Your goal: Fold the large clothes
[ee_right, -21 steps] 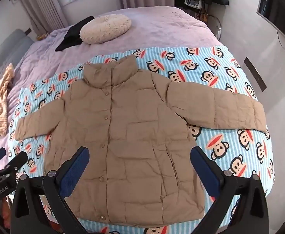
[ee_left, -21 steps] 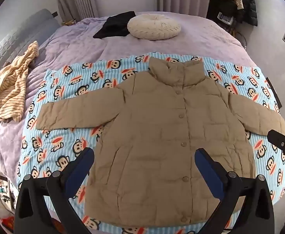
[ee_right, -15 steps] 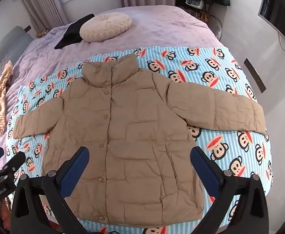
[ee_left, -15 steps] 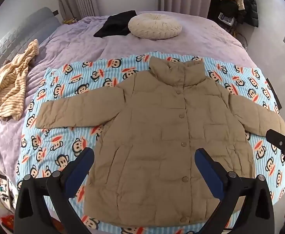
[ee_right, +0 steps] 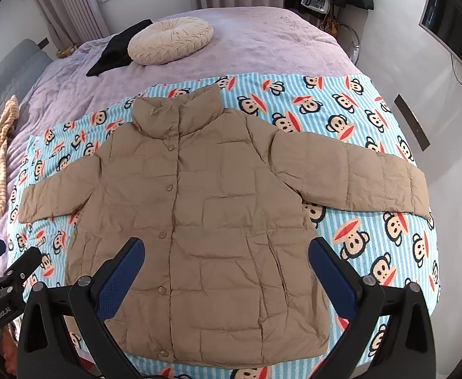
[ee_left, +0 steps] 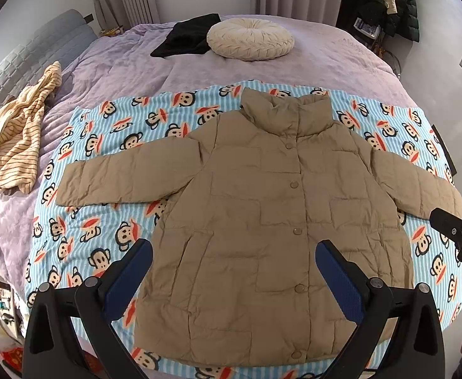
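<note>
Blue-padded and spread as wide as they go, the left gripper (ee_left: 234, 271) and right gripper (ee_right: 226, 268) both hang empty above the lower half of the tan puffer jacket (ee_left: 272, 221), touching nothing; I judge the first fold is best begun at a sleeve, each gripper pinching a cuff cleanly through the slippery quilting. Farther up the frame the jacket lies buttoned and flat, sleeves out toward left and right edges, on the monkey-print blanket (ee_left: 111, 139) over the purple bed (ee_left: 120, 69)

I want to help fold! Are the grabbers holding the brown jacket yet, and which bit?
Nothing is held. The left gripper and right gripper are both open above the jacket.
</note>
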The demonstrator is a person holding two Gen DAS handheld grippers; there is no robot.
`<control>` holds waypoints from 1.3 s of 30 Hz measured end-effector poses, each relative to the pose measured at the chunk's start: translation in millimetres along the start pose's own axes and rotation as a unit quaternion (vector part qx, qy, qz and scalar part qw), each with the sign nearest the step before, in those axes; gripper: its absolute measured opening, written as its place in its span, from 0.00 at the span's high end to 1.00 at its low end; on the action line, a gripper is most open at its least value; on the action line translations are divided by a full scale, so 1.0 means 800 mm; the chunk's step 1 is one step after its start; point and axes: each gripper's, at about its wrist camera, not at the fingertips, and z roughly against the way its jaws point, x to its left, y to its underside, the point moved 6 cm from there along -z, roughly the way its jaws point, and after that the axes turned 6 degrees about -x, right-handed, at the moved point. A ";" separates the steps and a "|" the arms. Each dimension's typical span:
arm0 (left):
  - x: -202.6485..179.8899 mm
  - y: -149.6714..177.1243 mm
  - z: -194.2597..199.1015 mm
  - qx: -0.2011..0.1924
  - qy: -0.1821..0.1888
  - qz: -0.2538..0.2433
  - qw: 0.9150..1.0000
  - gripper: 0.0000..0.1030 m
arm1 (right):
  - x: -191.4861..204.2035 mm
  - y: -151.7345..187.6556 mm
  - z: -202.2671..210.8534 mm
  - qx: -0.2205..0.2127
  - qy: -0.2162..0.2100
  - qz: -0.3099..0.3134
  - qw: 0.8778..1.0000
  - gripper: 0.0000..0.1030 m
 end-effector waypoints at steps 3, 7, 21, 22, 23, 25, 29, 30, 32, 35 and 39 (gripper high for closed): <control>0.000 0.001 -0.003 0.001 0.000 0.000 1.000 0.00 | 0.000 0.000 0.000 0.001 0.001 0.000 1.000 0.00; 0.001 0.001 -0.002 0.001 0.000 0.000 1.000 0.00 | 0.000 0.001 -0.001 0.000 0.001 0.001 1.000 0.00; 0.002 0.002 -0.002 0.001 0.001 0.000 1.000 0.00 | -0.004 -0.002 -0.001 -0.001 0.003 0.006 1.000 0.00; 0.002 0.002 -0.002 0.001 0.001 0.000 1.000 0.00 | -0.001 -0.001 0.000 -0.001 0.004 0.006 1.000 0.00; 0.001 0.003 -0.003 0.001 0.000 0.001 1.000 0.00 | -0.001 -0.002 0.000 -0.001 0.004 0.007 1.000 0.00; 0.003 0.004 -0.002 0.001 0.001 0.000 1.000 0.00 | 0.000 -0.002 0.000 -0.001 0.004 0.007 1.000 0.00; 0.003 0.005 -0.003 0.001 0.001 0.000 1.000 0.00 | 0.001 -0.002 0.001 -0.001 0.005 0.008 1.000 0.00; 0.003 0.006 -0.003 0.001 0.000 0.001 1.000 0.00 | -0.001 -0.003 0.000 -0.001 0.005 0.008 1.000 0.00; 0.003 0.006 -0.003 0.001 0.000 0.001 1.000 0.00 | -0.001 -0.002 0.000 -0.001 0.006 0.008 1.000 0.00; 0.003 0.006 -0.003 0.001 0.000 0.001 1.000 0.00 | 0.001 -0.002 0.001 -0.001 0.006 0.008 1.000 0.00; 0.003 0.006 -0.003 0.001 0.001 0.000 1.000 0.00 | -0.001 -0.003 0.000 -0.001 0.006 0.008 1.000 0.00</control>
